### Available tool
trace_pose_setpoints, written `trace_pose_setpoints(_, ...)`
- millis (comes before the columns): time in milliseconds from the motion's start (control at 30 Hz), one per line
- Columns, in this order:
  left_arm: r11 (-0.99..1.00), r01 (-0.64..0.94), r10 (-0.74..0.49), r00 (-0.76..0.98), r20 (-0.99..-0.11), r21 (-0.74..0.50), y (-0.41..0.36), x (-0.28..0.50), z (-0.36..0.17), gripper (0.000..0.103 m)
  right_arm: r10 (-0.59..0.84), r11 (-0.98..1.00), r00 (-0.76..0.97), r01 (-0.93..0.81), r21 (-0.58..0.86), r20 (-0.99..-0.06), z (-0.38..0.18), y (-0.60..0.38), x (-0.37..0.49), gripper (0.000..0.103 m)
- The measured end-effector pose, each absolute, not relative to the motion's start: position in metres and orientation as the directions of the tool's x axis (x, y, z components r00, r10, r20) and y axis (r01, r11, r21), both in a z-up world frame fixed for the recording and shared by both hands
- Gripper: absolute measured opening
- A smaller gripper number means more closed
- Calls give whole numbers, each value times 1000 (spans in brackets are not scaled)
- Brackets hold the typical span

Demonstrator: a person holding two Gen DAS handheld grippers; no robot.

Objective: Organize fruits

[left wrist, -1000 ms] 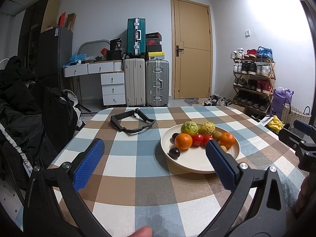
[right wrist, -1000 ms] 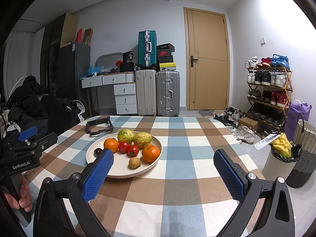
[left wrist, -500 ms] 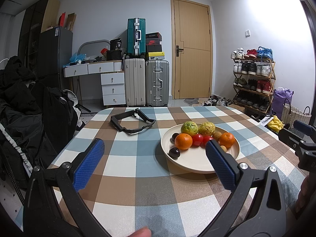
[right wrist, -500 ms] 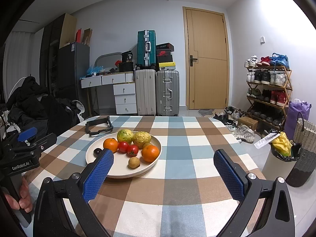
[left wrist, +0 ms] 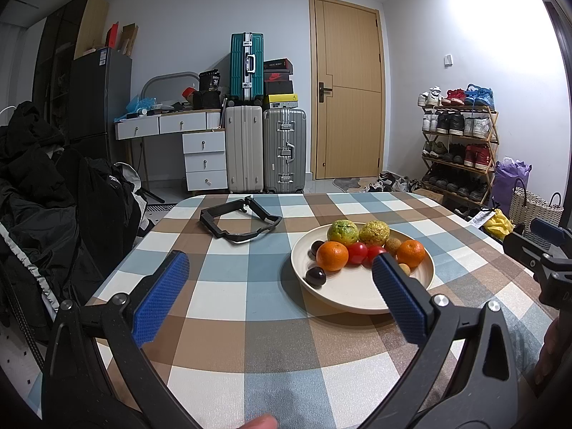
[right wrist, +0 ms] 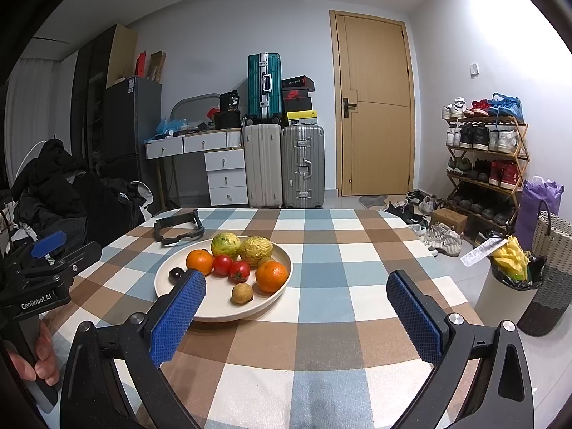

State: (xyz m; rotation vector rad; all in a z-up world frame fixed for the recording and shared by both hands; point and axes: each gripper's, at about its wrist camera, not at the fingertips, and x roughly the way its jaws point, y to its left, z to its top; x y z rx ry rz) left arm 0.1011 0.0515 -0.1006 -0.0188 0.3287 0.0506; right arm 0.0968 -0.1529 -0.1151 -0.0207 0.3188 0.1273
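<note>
A cream plate (left wrist: 343,296) (right wrist: 214,307) on the checkered table holds two oranges (left wrist: 331,255) (right wrist: 271,276), two green-yellow fruits (left wrist: 342,231) (right wrist: 225,245), two red tomatoes (left wrist: 357,252) (right wrist: 239,271), dark plums (left wrist: 315,276) and small brown fruits (right wrist: 242,293). My left gripper (left wrist: 279,289) is open and empty, above the table to the left of the plate. My right gripper (right wrist: 296,307) is open and empty, near the table's front edge to the right of the plate.
A black plastic frame (left wrist: 239,222) (right wrist: 178,229) lies on the table behind the plate. Dark coats on a chair (left wrist: 43,214) stand left of the table. A bin (right wrist: 507,282) and a shoe rack (right wrist: 486,168) stand to the right. Suitcases (left wrist: 266,150) are beyond.
</note>
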Motion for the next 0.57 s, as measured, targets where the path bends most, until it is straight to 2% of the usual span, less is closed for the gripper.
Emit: trace_pose_setpoints(567,999,-53,47,945,-323,-11,52,103,-102,102,121,992,942,-128,1,-314,-114,-153,97,103)
